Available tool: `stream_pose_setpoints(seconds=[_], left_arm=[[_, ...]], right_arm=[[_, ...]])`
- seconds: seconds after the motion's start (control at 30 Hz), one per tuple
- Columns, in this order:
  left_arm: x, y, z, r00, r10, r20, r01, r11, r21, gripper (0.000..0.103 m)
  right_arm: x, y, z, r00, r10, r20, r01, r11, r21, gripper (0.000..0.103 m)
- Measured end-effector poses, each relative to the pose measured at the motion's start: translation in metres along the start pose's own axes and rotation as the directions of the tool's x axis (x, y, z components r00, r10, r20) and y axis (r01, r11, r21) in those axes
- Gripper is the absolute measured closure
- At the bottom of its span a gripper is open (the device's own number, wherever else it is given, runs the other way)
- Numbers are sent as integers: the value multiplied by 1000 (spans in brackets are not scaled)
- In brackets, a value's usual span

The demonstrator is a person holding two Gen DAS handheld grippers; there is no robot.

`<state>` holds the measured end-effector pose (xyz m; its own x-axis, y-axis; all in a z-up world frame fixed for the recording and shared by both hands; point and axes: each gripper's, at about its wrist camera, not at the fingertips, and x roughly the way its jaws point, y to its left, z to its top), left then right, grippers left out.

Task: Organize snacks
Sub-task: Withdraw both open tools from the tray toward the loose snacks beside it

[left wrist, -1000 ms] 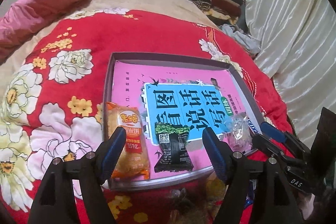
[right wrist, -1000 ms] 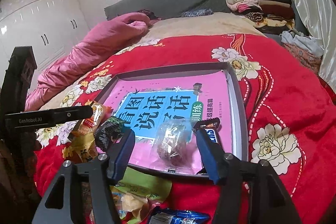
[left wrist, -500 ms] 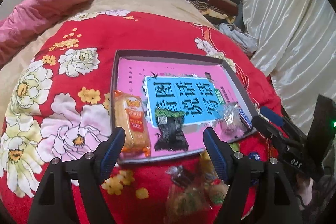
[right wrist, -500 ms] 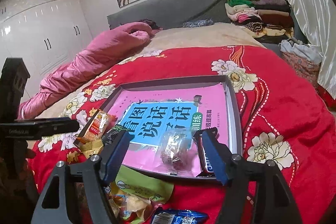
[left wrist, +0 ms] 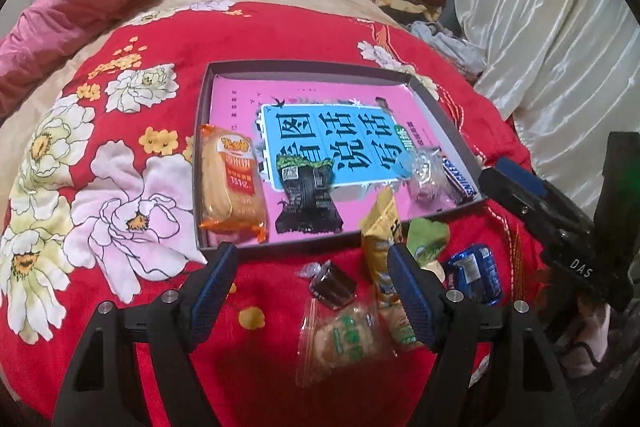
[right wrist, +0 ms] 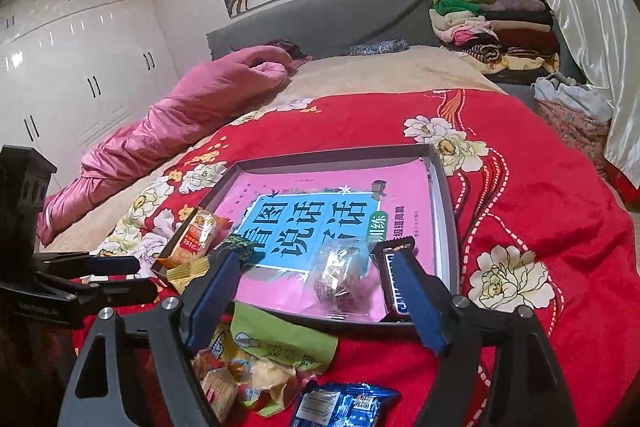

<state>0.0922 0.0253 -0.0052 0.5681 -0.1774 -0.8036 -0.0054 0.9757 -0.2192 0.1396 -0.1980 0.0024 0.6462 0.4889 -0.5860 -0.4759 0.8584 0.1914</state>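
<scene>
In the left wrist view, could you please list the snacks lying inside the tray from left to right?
Orange rice-cracker pack → black packet with green top → clear-wrapped candy → dark chocolate bar.

Tray: shallow grey cardboard tray lies on the red flowered quilt, ahead of the left gripper.
Tray contents: pink-covered book lines the floor; on it, left to right, orange rice-cracker packet, black-and-green wrapper, clear plastic sweet bag, dark chocolate bar against the right wall.
Between left gripper's fingers: small dark wrapped sweet, clear biscuit packet.
By its right finger: yellow snack pouch; further right, blue foil packet.
Right gripper: near tray edge; sweet bag lies ahead between its opening fingers, untouched.
</scene>
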Motion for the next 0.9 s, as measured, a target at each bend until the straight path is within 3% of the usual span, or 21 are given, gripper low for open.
stream_pose_setpoints(seconds=[0.9], left_arm=[[8,-13,-34,995,4,-98,1,998,56,25]], right_arm=[[-16,19,-9,1000,-11,-19,11,999,-45,20]])
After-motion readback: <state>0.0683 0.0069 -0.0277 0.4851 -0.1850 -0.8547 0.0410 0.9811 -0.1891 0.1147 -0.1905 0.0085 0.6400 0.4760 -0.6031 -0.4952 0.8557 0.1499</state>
